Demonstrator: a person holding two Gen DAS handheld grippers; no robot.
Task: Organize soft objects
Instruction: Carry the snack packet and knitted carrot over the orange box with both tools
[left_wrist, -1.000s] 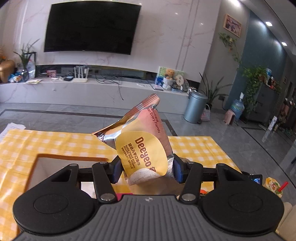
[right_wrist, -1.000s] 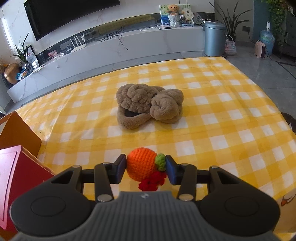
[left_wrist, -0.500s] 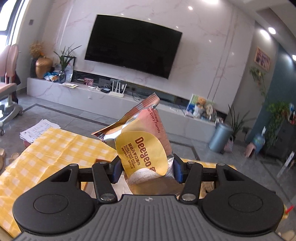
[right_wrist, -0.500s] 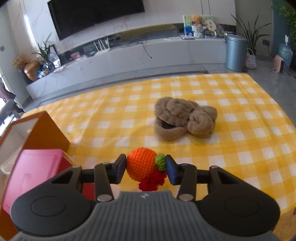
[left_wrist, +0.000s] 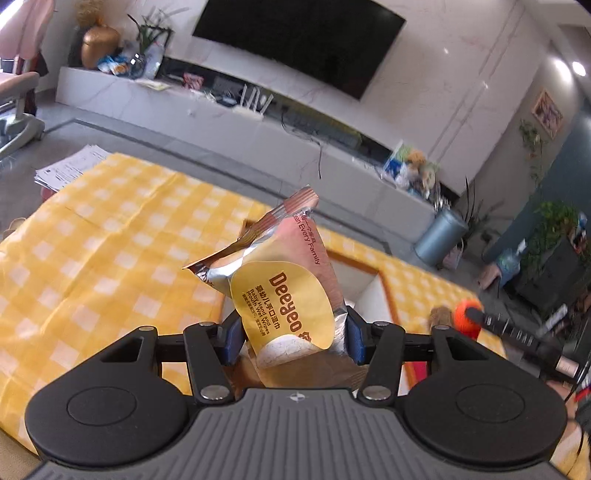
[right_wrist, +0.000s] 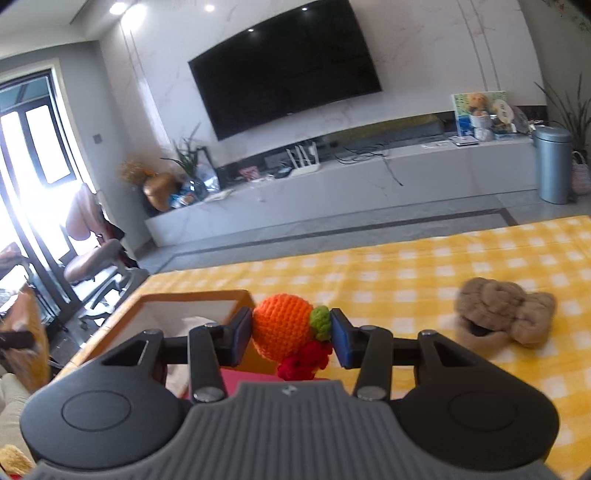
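Note:
My left gripper (left_wrist: 291, 338) is shut on a pack of wet wipes (left_wrist: 280, 291), a pink and yellow foil pouch that stands upright between the blue pads. It hangs over the orange box (left_wrist: 373, 273) on the yellow checked tablecloth (left_wrist: 103, 258). My right gripper (right_wrist: 291, 339) is shut on an orange crocheted toy (right_wrist: 282, 328) with a green tip and red bits below. That toy (left_wrist: 467, 314) and the right gripper also show at the right of the left wrist view. The orange box (right_wrist: 192, 299) lies just beyond the right fingers. A brown plush toy (right_wrist: 506, 314) rests on the cloth at right.
A pink item (right_wrist: 255, 380) lies in the box under the right gripper. Beyond the table's far edge are grey floor, a white TV bench (right_wrist: 369, 184), a grey bin (right_wrist: 554, 166) and a chair (right_wrist: 92, 254) at left. Papers (left_wrist: 70, 170) lie off the table's left corner.
The left gripper swung left and sank with the wipes, rolling so the room tilts. The right gripper rose and turned left with the toy, bringing the box in front and the plush to the right.

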